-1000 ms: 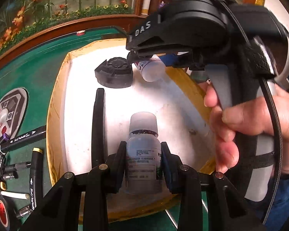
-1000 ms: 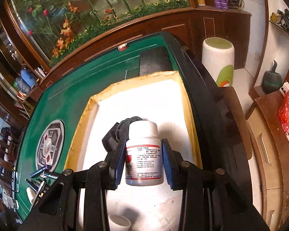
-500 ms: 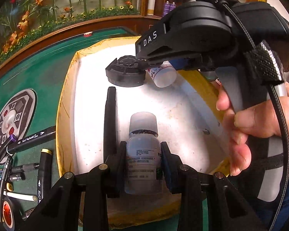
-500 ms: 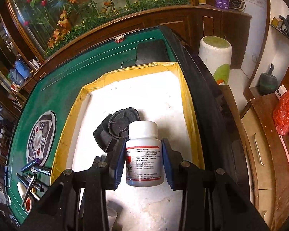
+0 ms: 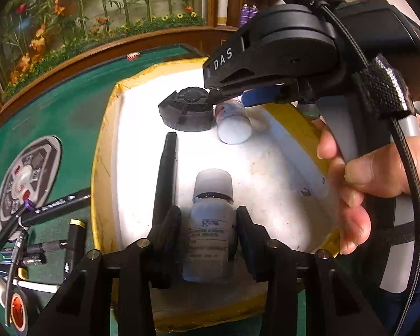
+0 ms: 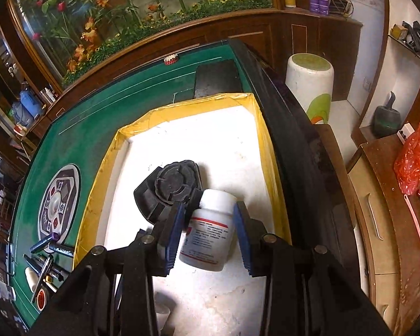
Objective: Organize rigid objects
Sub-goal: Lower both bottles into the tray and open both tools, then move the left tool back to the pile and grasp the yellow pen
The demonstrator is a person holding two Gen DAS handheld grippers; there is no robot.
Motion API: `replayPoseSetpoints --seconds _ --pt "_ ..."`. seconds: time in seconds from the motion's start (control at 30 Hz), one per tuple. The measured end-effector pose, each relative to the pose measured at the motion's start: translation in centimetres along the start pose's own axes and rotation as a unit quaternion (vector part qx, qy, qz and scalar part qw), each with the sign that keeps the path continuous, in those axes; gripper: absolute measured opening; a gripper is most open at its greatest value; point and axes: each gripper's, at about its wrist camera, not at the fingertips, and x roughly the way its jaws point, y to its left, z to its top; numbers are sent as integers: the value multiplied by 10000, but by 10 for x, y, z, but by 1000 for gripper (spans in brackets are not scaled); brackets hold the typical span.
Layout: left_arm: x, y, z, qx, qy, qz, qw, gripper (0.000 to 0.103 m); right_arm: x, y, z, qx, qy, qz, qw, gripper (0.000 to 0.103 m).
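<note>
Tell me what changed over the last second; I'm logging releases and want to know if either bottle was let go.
The left claw is opening its jaws, letting go of the frosted-cap bottle, which sits between them in the tray. The white bottle has tipped in the right claw, cap toward the black round part, still gripped. The black stick and that part stayed put.

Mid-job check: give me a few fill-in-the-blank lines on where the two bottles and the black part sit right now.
1. Both bottles are over the yellow-edged ____.
2. The white-capped bottle between the right gripper's jaws has a ____ stripe on its label.
3. The black round part lies to that bottle's ____ in the right wrist view.
4. The left gripper's jaws are ____ around the grey-capped bottle.

Missing words: tray; red; left; opening
</note>
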Motion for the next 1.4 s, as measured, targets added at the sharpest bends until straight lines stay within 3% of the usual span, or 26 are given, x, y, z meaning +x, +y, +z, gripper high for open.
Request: replayPoseSetpoints --seconds 0.17,0.47,0.63,0.77,0.87,1.03,1.27,1.33,1.4 --pt "-8 1 -1 95 -216 209 9995 64 -8 0 2 41 -146 27 9999 38" --pt "-34 -10 -7 437 -881 625 9932 65 -48 3 8 98 -989 184 9949 50" --pt "-57 -8 -22 337 -1016 714 9917 66 -57 2 9 130 -1142 260 9930 51" --pt "-80 12 -37 -80 -992 602 9932 66 -60 4 9 145 -1132 417 9926 51" --pt "-103 28 -49 -182 -1074 743 9913 66 -68 17 5 -25 -1244 509 9909 52" --pt "-143 72 -75 -661 -1162 995 9860 67 -73 67 -18 -635 -1046 938 9880 53" --pt "-170 172 -122 -1929 -937 1146 9700 67 -78 144 -74 -1422 -652 1737 9723 59" --pt "-168 206 -137 -2381 -819 1264 9595 67 -79 161 -86 -1553 -578 1869 9683 59" --pt "-161 236 -151 -2835 -578 1063 9513 67 -77 179 -99 -1755 -521 1991 9627 59"
